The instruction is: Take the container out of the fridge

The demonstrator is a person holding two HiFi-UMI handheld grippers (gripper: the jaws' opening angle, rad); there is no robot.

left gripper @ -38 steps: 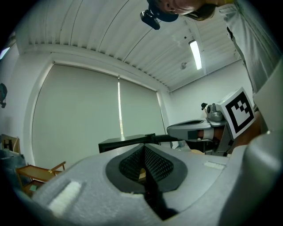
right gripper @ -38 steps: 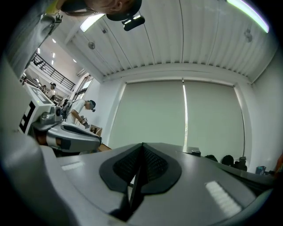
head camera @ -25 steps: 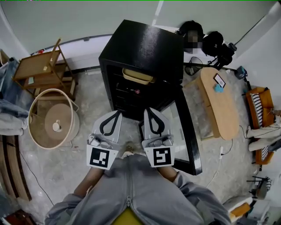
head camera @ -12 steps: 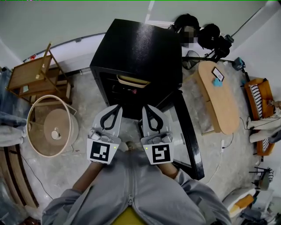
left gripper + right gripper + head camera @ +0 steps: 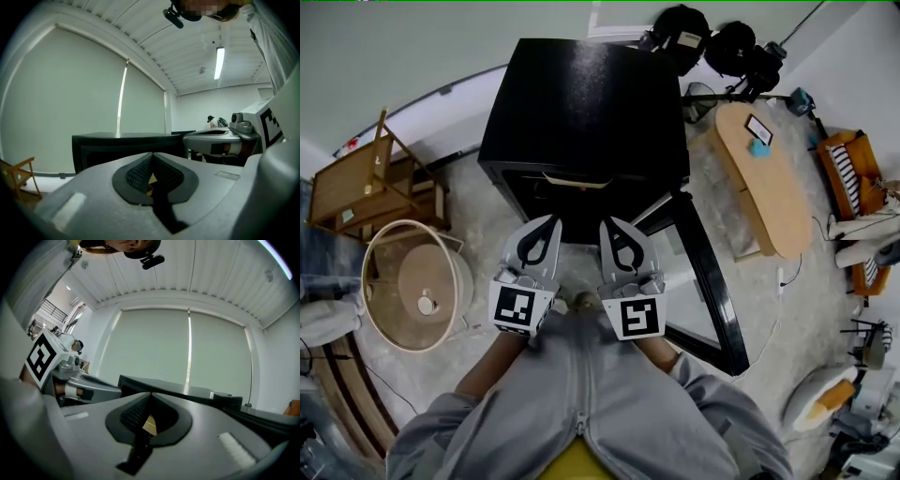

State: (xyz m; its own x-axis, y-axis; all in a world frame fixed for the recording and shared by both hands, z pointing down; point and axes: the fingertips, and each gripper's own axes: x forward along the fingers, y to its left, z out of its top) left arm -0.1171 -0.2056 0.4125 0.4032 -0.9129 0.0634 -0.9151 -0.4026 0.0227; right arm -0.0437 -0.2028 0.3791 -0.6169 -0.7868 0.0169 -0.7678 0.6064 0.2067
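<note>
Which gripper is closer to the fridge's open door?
Right. The right gripper is just left of the open fridge door in the head view. The left gripper is farther away, on the far side of the right one.

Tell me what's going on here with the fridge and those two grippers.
A person stands facing a black fridge whose door hangs open to their right. A tan container sits inside it, not yet taken out. The left gripper and right gripper are held side by side just in front of the opening, both shut and empty, touching nothing.
</note>
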